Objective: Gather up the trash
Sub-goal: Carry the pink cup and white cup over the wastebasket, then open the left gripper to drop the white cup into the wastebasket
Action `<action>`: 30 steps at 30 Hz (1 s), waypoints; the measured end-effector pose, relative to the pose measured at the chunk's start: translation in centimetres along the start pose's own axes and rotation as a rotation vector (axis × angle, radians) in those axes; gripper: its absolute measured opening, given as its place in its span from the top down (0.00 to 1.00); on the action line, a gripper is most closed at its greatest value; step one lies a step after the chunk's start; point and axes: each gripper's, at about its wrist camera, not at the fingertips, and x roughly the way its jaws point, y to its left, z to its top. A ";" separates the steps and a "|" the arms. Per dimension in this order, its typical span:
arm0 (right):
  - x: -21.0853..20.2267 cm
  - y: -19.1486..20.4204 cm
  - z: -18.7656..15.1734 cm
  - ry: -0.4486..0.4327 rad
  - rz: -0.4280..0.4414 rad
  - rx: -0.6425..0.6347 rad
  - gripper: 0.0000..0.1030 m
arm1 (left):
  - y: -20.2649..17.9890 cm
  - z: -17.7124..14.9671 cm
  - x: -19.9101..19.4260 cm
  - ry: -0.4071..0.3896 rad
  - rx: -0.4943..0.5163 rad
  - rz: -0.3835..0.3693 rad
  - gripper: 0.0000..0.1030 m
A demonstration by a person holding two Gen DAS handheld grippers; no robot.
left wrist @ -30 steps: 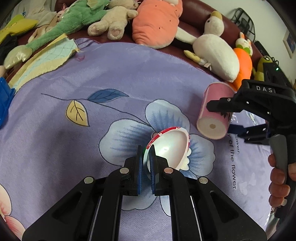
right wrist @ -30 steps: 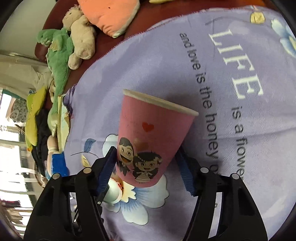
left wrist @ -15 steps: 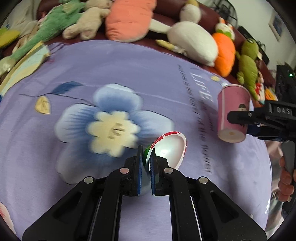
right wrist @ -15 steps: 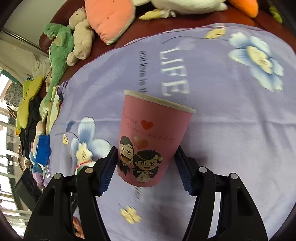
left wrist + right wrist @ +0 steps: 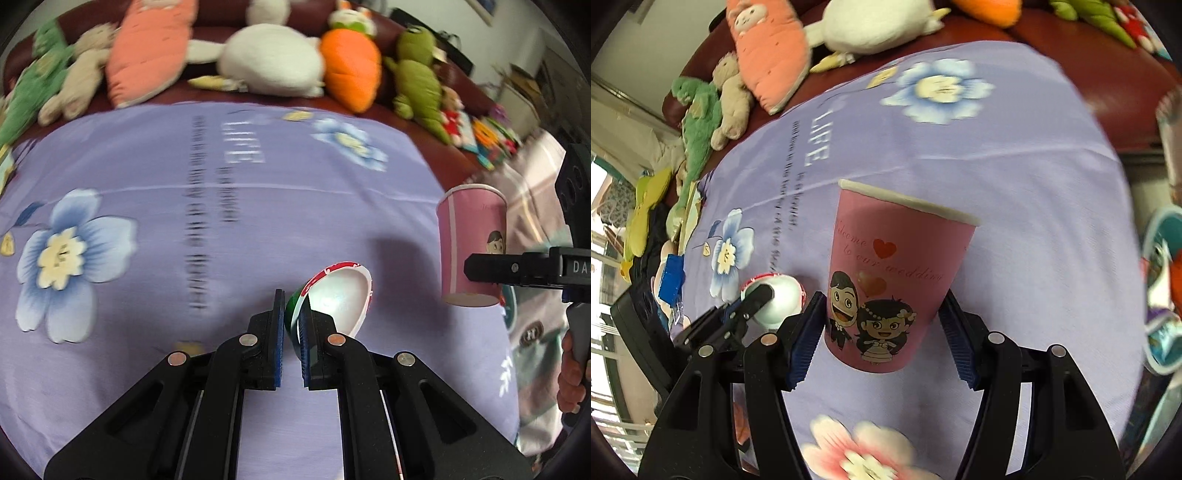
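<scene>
Compared with a second ago, both pieces of trash are lifted off the purple sheet (image 5: 155, 369) and carried toward its right edge, so pick-up looks done. The left gripper (image 5: 291, 339) pinches the rim of the white bowl (image 5: 341, 301). Right of the bowl, the right gripper (image 5: 882, 339) clamps the pink cup (image 5: 886, 280) upright. Past the sheet's edge there is open room.

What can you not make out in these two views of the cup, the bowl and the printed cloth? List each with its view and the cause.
- Inside of the pink paper cup: both views show only its outer wall.
- Small print on the purple cloth: motion blur, both views.
- Outside of the white bowl: left wrist view, behind the left gripper fingers.
- Colourful items at the right edge, right wrist view: blurred, cut off.
</scene>
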 end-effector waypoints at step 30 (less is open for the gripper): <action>-16.8 -33.3 -7.8 -0.179 -0.163 0.282 0.41 | -35.9 -0.2 11.4 0.180 0.380 -0.188 0.92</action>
